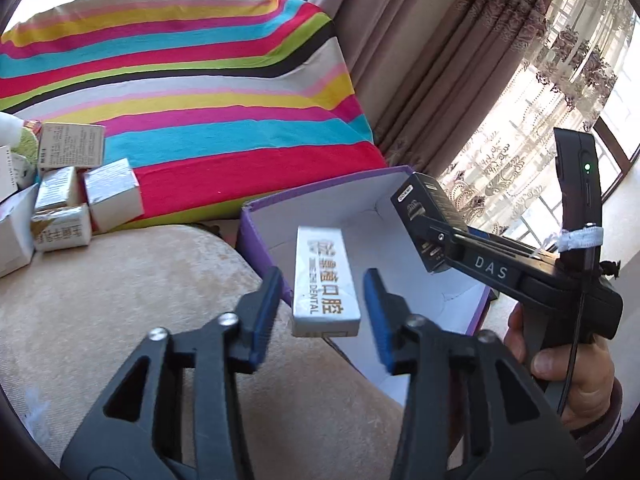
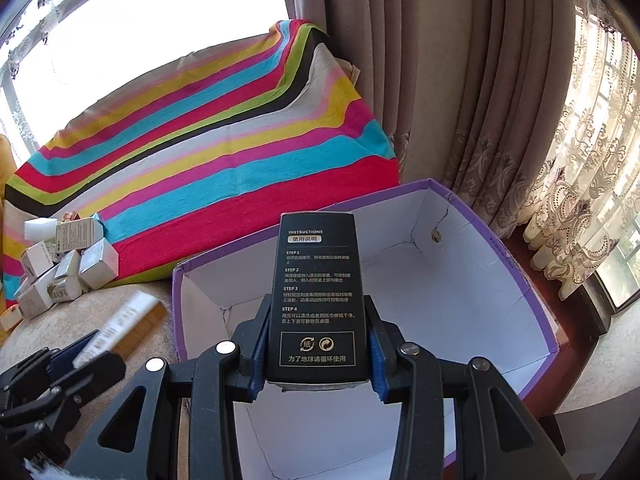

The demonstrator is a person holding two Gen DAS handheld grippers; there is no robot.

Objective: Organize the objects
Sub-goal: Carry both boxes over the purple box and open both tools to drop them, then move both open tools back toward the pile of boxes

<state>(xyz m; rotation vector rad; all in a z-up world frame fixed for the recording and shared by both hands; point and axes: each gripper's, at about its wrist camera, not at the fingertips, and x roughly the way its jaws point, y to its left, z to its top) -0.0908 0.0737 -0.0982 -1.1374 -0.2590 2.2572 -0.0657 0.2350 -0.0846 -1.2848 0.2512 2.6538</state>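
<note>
A purple box with a white inside (image 1: pixel 256 236) (image 2: pixel 516 256) stands open on the beige cushion. My left gripper (image 1: pixel 324 312) is open; a silver dental box (image 1: pixel 324 284) sits between its fingers without touching the pads, above the purple box's near wall. In the right wrist view the silver box (image 2: pixel 120 320) is blurred beside the left gripper (image 2: pixel 64 364). My right gripper (image 2: pixel 316 344) is shut on a black box with white instructions (image 2: pixel 316 292) and holds it over the purple box. The black box (image 1: pixel 432 216) also shows in the left wrist view.
Several small white and silver cartons (image 1: pixel 80 196) (image 2: pixel 68 268) lie piled at the left against a striped cloth (image 1: pixel 200 92) (image 2: pixel 224 152). Curtains (image 1: pixel 420 60) and a window are behind and to the right.
</note>
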